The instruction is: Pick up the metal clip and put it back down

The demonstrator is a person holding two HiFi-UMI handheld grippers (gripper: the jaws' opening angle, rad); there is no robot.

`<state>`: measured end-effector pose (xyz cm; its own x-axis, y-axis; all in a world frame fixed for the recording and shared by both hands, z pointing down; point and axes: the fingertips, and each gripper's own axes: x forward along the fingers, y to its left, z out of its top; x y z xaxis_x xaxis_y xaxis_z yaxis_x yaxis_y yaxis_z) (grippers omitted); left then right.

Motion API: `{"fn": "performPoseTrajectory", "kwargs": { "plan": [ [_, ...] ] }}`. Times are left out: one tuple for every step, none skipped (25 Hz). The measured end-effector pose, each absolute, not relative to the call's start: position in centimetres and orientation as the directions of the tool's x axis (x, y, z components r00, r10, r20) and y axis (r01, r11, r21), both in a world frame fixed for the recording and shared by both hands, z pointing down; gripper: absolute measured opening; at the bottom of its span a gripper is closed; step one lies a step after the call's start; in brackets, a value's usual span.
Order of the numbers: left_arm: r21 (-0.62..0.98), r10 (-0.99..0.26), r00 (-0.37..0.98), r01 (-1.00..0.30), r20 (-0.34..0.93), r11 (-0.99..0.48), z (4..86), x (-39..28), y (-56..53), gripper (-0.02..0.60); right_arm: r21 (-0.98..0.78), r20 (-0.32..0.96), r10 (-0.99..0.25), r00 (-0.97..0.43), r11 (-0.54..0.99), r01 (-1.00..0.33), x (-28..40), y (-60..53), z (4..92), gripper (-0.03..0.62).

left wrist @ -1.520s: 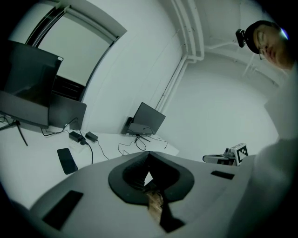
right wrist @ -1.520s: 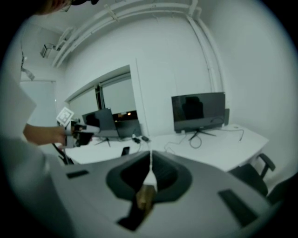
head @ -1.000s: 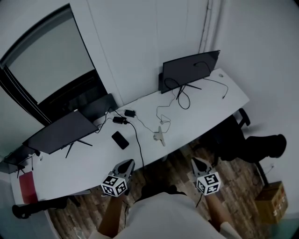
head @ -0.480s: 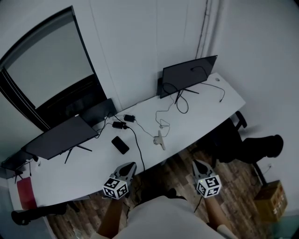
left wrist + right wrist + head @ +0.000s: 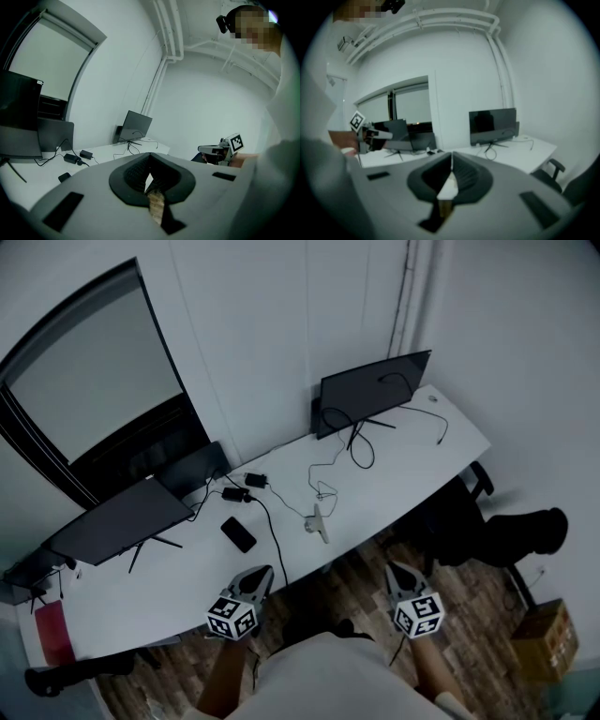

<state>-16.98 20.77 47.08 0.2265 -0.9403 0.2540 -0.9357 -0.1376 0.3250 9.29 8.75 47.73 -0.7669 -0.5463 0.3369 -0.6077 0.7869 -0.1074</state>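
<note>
So my left gripper (image 5: 255, 577) and right gripper (image 5: 399, 572) sit closed, empty; small silver metal clip (image 5: 317, 522) lies far on white desk (image 5: 403, 465).

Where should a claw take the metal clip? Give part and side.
The metal clip lies flat on the desk, long way front to back, with a thin cable close behind it. Likely best: the narrow end nearest the front edge, coming down from that side and closing across its width. Its finer shape is too small to tell.

Grey left gripper (image 5: 257, 572), right gripper (image 5: 395, 569), marker cubes (image 5: 232, 615), seemingly white top (image 5: 328, 676)
</note>
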Motion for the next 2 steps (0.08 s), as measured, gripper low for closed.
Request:
{"fn": "performPoseTrajectory", "kwargs": {
  "plan": [
    [0.325, -0.94, 0.226, -0.936, 0.254, -0.137, 47.06, -16.93, 20.66, 0.032, -0.107, 0.337, -0.547, -0.766, 0.786, -0.609, 9.42, 8.65, 47.68, 0.032],
    [0.325, -0.94, 0.226, -0.936, 0.254, -0.137, 47.04, -16.87, 20.54, 0.032, -0.107, 0.336, -0.548, -0.766, 0.786, -0.609, 9.55, 8.54, 47.64, 0.032]
  ]
}}
